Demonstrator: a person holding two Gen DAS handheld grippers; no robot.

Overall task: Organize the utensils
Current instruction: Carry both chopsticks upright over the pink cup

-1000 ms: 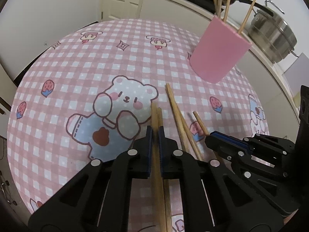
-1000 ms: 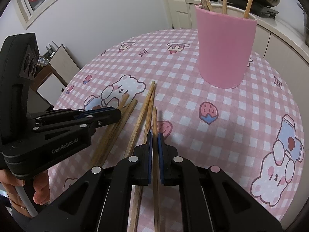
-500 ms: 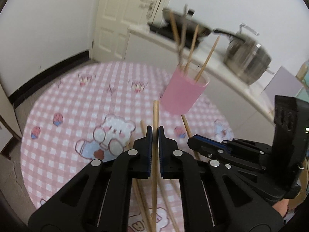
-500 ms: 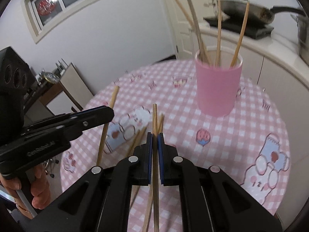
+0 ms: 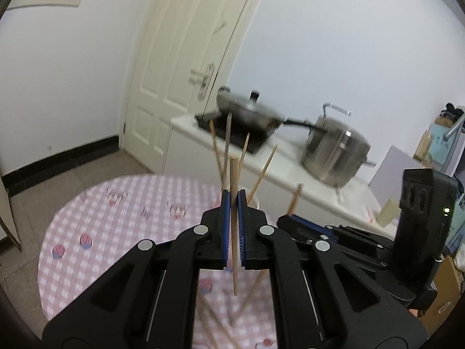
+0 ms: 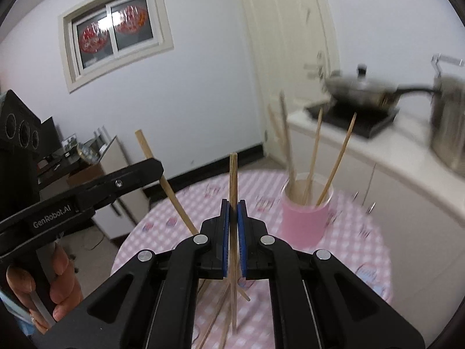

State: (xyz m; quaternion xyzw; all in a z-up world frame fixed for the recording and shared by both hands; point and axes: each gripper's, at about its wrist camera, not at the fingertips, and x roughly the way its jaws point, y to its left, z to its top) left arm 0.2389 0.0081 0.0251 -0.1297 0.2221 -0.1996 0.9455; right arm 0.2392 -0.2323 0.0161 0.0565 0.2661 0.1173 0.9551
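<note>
My left gripper [image 5: 233, 196] is shut on a wooden chopstick [image 5: 234, 273] and holds it nearly upright, high above the pink checked table [image 5: 116, 218]. My right gripper [image 6: 233, 205] is likewise shut on a second chopstick [image 6: 233, 174]. Each gripper shows in the other's view: the right gripper [image 5: 286, 221] with its stick, the left gripper [image 6: 157, 167] with its slanted chopstick [image 6: 174, 197]. The pink cup [image 6: 303, 221] stands ahead on the table and holds several chopsticks [image 6: 314, 151]. In the left wrist view my fingers mostly hide it. Loose chopsticks [image 6: 215, 317] lie on the cloth below.
Behind the table runs a white counter [image 5: 290, 174] with a lidded pan [image 5: 250, 113] on a black cooktop and a steel pot [image 5: 334, 157]. A cream door [image 5: 180, 72] stands at the back. A person's hand [image 6: 58, 276] grips the left tool. A low cabinet [image 6: 113, 160] stands left of the table.
Both grippers have risen from the tabletop, each lifting its chopstick off the cloth and tipping it upright. The views now look over the table toward the counter instead of down at the cloth.
</note>
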